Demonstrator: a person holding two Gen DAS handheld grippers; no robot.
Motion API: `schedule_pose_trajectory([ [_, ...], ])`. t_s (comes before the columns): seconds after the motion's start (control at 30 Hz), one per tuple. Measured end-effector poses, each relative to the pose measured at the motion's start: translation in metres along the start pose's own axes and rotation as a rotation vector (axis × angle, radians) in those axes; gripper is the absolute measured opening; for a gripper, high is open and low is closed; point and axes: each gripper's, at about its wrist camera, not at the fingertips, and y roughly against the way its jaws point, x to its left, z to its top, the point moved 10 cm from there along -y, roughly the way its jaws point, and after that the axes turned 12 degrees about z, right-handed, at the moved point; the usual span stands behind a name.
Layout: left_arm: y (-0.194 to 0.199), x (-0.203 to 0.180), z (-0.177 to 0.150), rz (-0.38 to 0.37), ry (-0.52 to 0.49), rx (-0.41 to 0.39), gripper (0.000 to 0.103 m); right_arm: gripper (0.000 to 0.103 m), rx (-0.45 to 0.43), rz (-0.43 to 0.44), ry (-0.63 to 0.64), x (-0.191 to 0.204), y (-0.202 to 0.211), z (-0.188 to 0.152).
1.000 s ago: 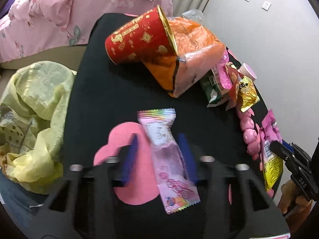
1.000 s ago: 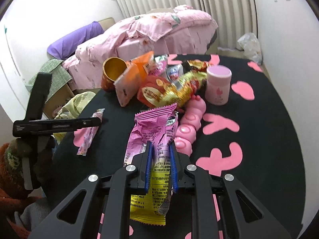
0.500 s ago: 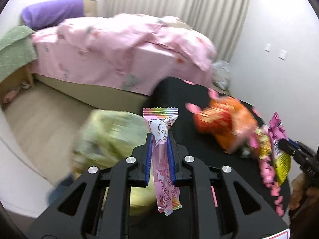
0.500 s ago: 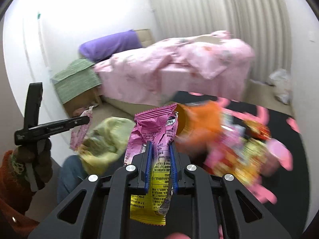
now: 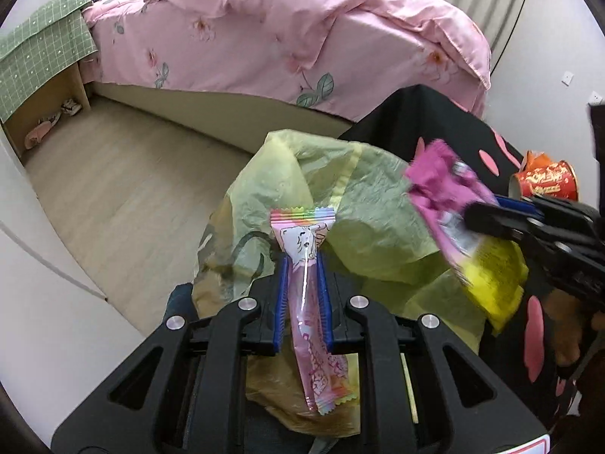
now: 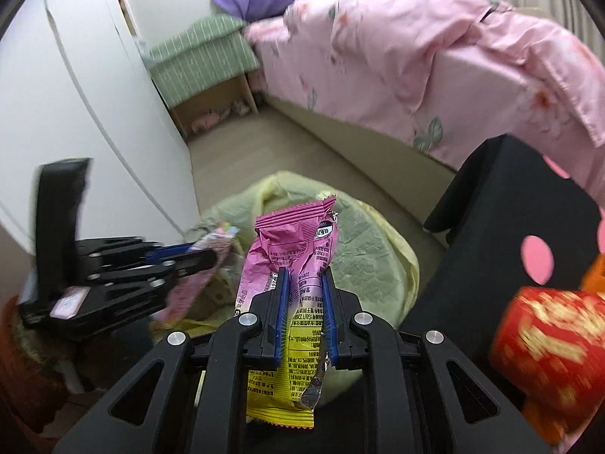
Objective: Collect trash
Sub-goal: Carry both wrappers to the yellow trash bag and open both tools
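My left gripper (image 5: 301,265) is shut on a long pink candy wrapper (image 5: 308,295) with a rainbow edge and holds it over the yellow-green trash bag (image 5: 363,204). My right gripper (image 6: 302,280) is shut on a magenta and yellow snack wrapper (image 6: 295,249), also above the bag (image 6: 363,257). In the left wrist view the right gripper (image 5: 487,213) comes in from the right with its wrapper (image 5: 453,204). In the right wrist view the left gripper (image 6: 200,255) sits at the left with the candy wrapper (image 6: 189,287).
The black table with pink shapes (image 5: 423,113) stands right of the bag, with a red paper cup (image 6: 552,333) on it. A bed with a pink floral cover (image 5: 302,30) lies behind. A bedside box under green cloth (image 6: 204,60) stands by the white wall.
Both grippers swung left from the table to above the trash bag, each carrying its wrapper. The left gripper closed on the candy wrapper and lifted it off the table.
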Motion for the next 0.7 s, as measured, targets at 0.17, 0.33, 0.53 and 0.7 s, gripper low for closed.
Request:
schedule_pose_trajectory([
  [0.17,0.007,-0.001,0.004,-0.111,0.075,-0.016,0.014,0.017,0.011,-0.094,-0.013,-0.019,-0.016,0.002],
  [0.33,0.016,-0.007,0.022,-0.157,0.111,-0.054,0.014,0.017,0.006,-0.077,-0.034,-0.02,-0.015,-0.007],
  [0.53,0.016,-0.005,0.023,-0.19,0.172,-0.024,0.029,0.023,-0.014,-0.051,-0.046,-0.017,-0.011,-0.005],
  [0.7,0.034,-0.002,0.028,-0.182,0.181,-0.065,0.043,0.035,-0.028,-0.041,-0.044,-0.011,-0.005,-0.005],
])
